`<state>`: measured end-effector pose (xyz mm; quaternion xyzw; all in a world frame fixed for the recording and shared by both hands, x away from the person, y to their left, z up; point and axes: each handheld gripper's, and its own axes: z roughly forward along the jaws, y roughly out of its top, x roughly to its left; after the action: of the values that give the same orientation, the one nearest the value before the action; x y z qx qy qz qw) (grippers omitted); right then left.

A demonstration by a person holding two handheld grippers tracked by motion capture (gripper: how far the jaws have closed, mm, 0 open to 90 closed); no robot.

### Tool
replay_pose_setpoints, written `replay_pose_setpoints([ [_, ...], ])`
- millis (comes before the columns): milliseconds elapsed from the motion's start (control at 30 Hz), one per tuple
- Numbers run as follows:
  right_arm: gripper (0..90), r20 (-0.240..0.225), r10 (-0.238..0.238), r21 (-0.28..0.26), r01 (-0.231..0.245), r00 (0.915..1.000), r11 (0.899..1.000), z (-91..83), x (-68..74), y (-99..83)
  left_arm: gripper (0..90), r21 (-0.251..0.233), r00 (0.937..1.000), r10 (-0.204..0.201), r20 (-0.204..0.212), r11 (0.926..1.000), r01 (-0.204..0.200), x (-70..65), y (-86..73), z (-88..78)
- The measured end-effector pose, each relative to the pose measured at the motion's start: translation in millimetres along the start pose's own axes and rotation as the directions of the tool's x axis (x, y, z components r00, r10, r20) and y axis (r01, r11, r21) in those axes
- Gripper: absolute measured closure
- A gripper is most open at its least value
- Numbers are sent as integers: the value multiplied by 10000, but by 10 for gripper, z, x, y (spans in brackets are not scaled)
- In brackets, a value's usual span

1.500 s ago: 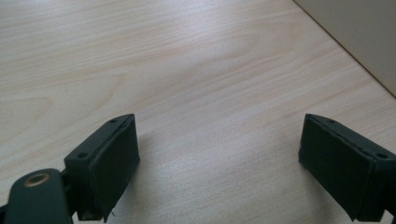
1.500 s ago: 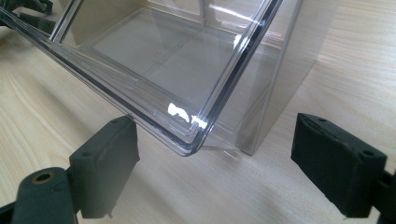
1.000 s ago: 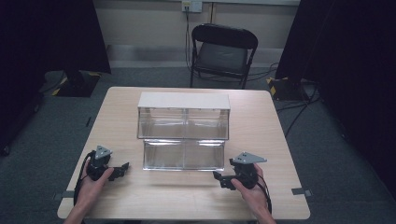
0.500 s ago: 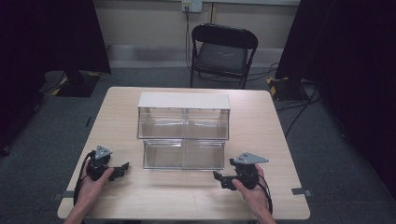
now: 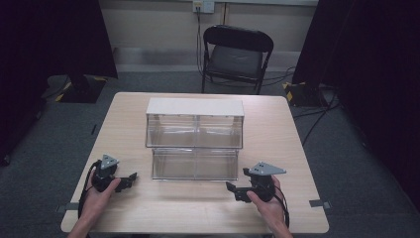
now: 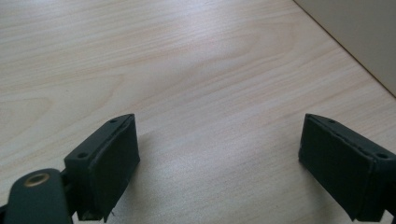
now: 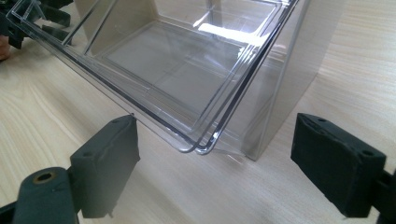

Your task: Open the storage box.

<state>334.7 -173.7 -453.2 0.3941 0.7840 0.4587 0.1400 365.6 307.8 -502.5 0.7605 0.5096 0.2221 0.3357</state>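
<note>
A clear plastic two-tier drawer unit (image 5: pixel 194 134) with a white top stands in the middle of the wooden table (image 5: pixel 277 129). Its lower drawer (image 5: pixel 194 164) is pulled out toward me. My left gripper (image 5: pixel 128 179) rests on the table left of that drawer, open, with only bare wood between its jaws (image 6: pixel 219 158). My right gripper (image 5: pixel 234 189) sits right of the drawer, open and empty. In the right gripper view, the drawer's near corner (image 7: pixel 205 142) lies just beyond its jaws, and my left gripper (image 7: pixel 28 23) shows far off.
A black folding chair (image 5: pixel 236 54) stands behind the table. Cables trail on the grey floor at the right. Dark curtains hang on both sides. Bare tabletop lies in front of the drawer unit and along its sides.
</note>
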Motion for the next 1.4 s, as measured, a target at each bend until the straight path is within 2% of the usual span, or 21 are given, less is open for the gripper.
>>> replay_pose_setpoints([
  [300,150,80,3,-281,0,10000,9996,-31,-3,28,116,-3,10000,-3,1,10000,3,0,0,0],
  [1400,141,-98,-46,-431,42,9999,9991,-47,27,86,116,-1,10000,-3,2,10000,3,0,0,0],
])
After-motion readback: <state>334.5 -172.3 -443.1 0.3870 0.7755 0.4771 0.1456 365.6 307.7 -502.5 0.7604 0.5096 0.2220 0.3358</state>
